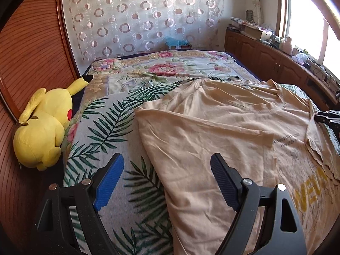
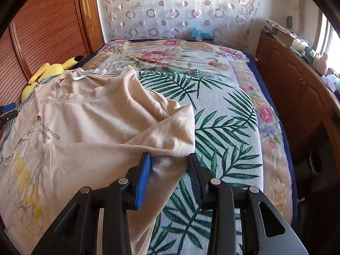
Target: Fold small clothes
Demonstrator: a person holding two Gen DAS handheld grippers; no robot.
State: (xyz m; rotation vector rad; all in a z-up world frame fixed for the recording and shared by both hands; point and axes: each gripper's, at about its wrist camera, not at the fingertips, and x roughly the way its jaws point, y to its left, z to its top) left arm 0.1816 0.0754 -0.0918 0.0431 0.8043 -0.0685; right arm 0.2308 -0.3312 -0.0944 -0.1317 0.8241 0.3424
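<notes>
A beige T-shirt (image 1: 212,131) with yellow letters and small black print lies crumpled on a palm-leaf blanket (image 1: 106,123) on the bed. My left gripper (image 1: 166,159) hovers over the shirt's left edge, jaws wide open, nothing between the pads. In the right wrist view the shirt (image 2: 95,116) has its right side folded inward. My right gripper (image 2: 169,157) stands open at that fold's corner; cloth lies between the blue pads (image 2: 144,180) without being pinched. Each gripper's tip shows at the edge of the other's view: the right gripper (image 1: 327,116) and the left gripper (image 2: 7,108).
A yellow plush toy (image 1: 44,127) lies at the bed's left edge against a wooden slatted door (image 1: 31,53). A wooden cabinet (image 2: 297,89) with clutter on top runs along the right. A floral bedspread (image 1: 165,65) covers the far half, with a circle-patterned curtain (image 1: 138,17) behind.
</notes>
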